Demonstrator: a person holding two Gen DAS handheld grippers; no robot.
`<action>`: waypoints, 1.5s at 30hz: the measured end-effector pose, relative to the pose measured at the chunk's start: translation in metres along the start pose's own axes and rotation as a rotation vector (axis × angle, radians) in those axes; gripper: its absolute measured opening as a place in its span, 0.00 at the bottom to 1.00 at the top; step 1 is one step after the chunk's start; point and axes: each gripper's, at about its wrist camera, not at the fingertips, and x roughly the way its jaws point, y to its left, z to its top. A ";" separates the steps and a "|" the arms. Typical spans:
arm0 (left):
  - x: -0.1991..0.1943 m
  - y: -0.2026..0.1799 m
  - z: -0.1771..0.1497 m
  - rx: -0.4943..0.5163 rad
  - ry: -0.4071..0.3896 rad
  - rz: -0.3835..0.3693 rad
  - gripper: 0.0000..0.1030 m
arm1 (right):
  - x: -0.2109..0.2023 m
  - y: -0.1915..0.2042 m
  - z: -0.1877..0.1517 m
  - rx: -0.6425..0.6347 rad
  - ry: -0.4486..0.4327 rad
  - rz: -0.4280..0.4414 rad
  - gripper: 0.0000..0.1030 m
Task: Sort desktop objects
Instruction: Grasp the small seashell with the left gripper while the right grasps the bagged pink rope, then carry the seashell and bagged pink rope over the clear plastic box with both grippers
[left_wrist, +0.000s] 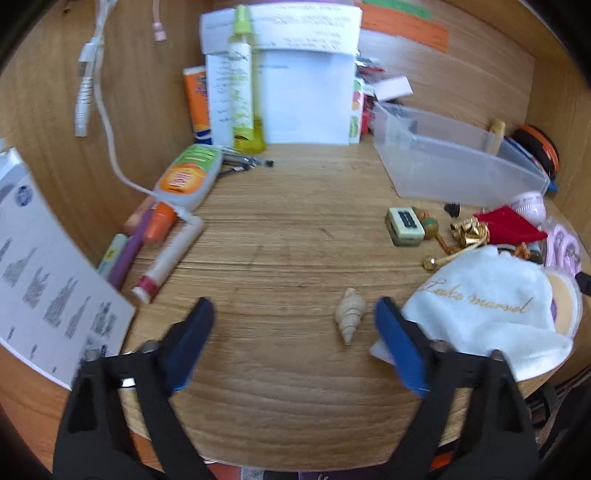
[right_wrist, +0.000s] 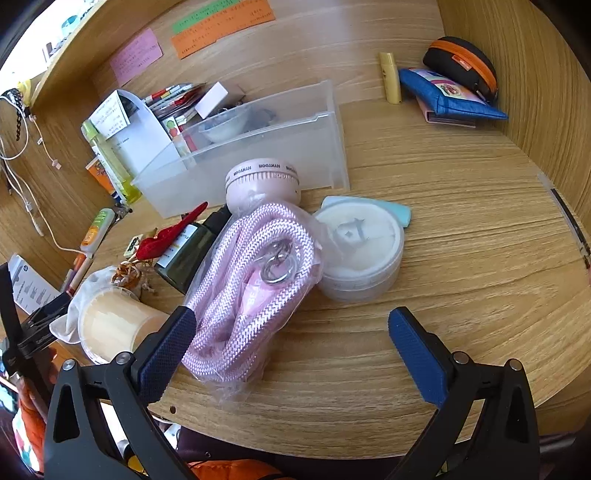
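Note:
A small cream spiral shell lies on the wooden desk. My left gripper stands open around it, the shell close to the right finger and touching neither pad. In the right wrist view a pink rope in a clear plastic bag lies on the desk beside a round white lidded jar. My right gripper is open just in front of the bag, its left finger against the bag's near end. Nothing is held in either gripper.
A clear plastic bin stands at the back. Tubes and pens lie left, and a white cloth pouch, gold bow and small green box right. A pink round device, dark bottle and blue pouch are nearby.

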 end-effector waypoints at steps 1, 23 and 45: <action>0.003 -0.001 0.000 0.002 0.006 -0.005 0.73 | 0.001 0.001 0.000 -0.003 0.002 -0.004 1.00; 0.013 -0.003 0.000 0.021 -0.051 0.035 0.33 | 0.019 0.022 0.006 -0.084 -0.007 0.036 0.53; 0.009 0.001 -0.001 -0.014 -0.045 0.025 0.16 | -0.023 0.016 0.019 -0.088 -0.131 0.105 0.20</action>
